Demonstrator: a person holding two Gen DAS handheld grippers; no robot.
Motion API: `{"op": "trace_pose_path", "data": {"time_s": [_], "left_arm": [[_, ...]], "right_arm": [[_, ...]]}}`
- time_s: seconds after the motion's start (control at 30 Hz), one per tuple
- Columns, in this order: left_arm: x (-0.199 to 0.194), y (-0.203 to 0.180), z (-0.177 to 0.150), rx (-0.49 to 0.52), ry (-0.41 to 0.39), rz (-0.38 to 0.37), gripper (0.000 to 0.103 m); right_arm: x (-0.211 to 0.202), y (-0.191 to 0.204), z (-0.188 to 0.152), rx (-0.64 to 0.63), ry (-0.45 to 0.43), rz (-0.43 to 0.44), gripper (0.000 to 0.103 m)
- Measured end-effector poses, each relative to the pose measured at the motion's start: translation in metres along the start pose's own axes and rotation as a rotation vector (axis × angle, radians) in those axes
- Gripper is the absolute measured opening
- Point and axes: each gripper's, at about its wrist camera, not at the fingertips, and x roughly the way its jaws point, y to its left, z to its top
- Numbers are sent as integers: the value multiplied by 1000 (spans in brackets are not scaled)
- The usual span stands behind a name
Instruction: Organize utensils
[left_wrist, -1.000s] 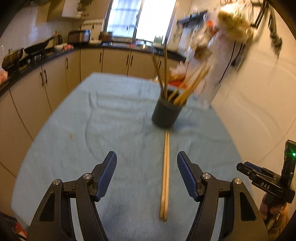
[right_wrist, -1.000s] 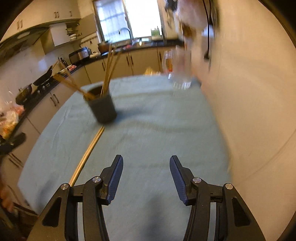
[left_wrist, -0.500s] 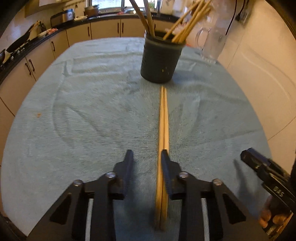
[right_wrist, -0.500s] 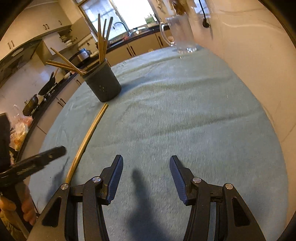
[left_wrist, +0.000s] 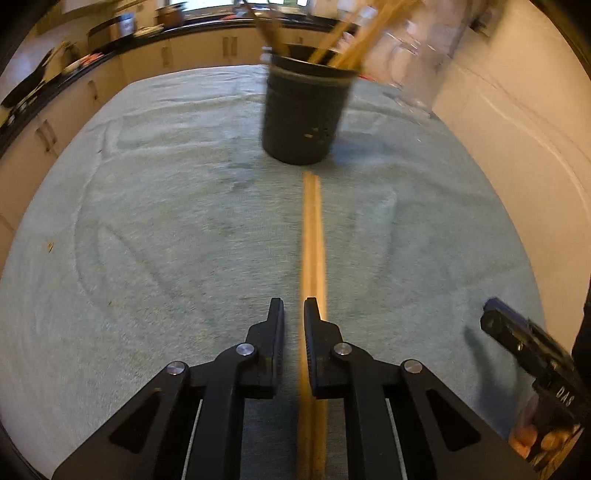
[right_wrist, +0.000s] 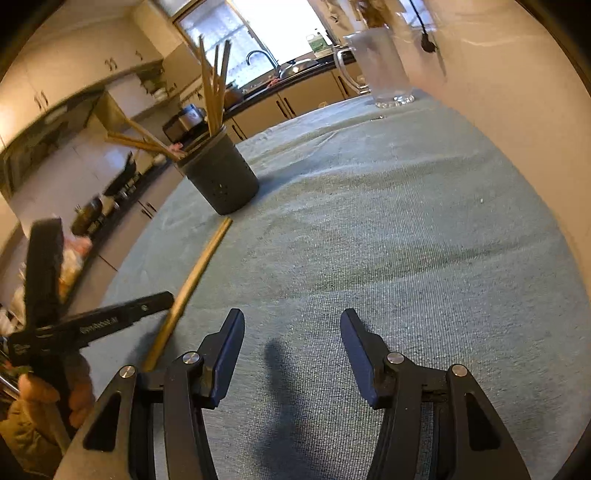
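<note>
A pair of wooden chopsticks (left_wrist: 313, 240) lies side by side on the blue-green cloth, one end almost touching the dark round holder (left_wrist: 304, 118) that has several chopsticks standing in it. My left gripper (left_wrist: 294, 306) is low over the pair's near part and its jaws are closing to a narrow gap. The pair runs along the right finger (left_wrist: 314, 332) and partly in the gap; cloth still shows beside the left pad. In the right wrist view the holder (right_wrist: 225, 181), the pair (right_wrist: 201, 262) and the left gripper (right_wrist: 162, 297) appear at the left. My right gripper (right_wrist: 291, 321) stands open over bare cloth.
A clear glass pitcher (right_wrist: 384, 70) stands at the table's far right, behind the holder. A cream wall (right_wrist: 535, 147) runs along the right edge. Kitchen cabinets and a countertop (left_wrist: 110, 55) lie beyond the left and far sides. The right gripper's tip (left_wrist: 495, 317) shows at lower right.
My left gripper dropped toward the cloth and forward along the chopsticks while its jaws went from wide to a narrow gap. The right gripper sank lower, still open.
</note>
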Motion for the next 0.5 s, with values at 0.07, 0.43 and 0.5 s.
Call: {"op": "trace_pose_path", "data": {"time_s": [0.07,0.43,0.5], "left_arm": [[3,-10,4,64,-1,31,11],[25,-22,24,99,-4,53,13],[29,-26,26,102,-14,66,14]], "right_arm": [[-1,-2,0,11,-1,13,58],[-1,-5,1,30,-5,38,59],[-1,-5,1,32,-6,39,58]]}}
